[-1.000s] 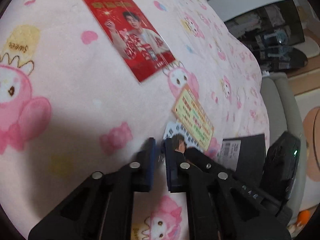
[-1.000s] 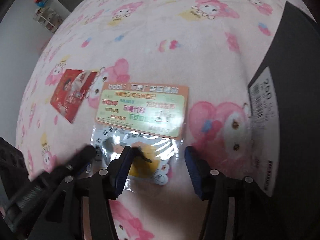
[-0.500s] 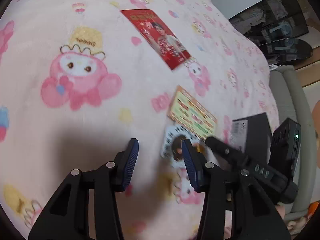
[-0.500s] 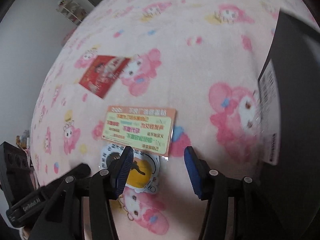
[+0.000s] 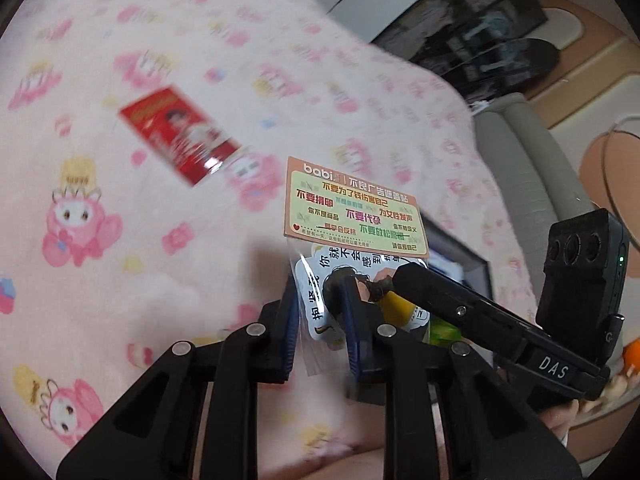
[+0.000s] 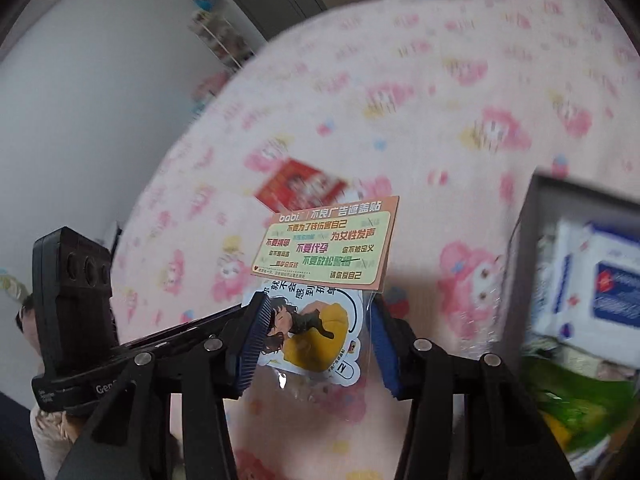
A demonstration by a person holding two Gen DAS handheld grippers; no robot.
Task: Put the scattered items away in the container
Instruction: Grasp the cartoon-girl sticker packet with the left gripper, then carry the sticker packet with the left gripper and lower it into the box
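A clear sticker packet (image 5: 352,216) with an orange-and-green header card is lifted off the pink blanket. My left gripper (image 5: 322,320) and my right gripper (image 6: 316,332) both have their blue pads around its lower, clear part; the packet (image 6: 332,248) stands upright between them. The right gripper's fingers (image 5: 460,308) reach in from the right in the left wrist view. A red photo card (image 5: 180,134) lies flat on the blanket; it also shows in the right wrist view (image 6: 298,186). The dark container (image 6: 576,280) stands at the right, holding white packs and green wrappers.
The pink cartoon-print blanket (image 5: 120,240) covers the bed. A grey sofa arm (image 5: 524,168) and dark shelving (image 5: 480,32) lie beyond its far edge. A white wall (image 6: 80,100) is to the left.
The sticker packet, flat on the blanket before, is now lifted upright between both grippers. The left gripper closed in on it. Both cameras rose and tilted, and the container's inside came into view.
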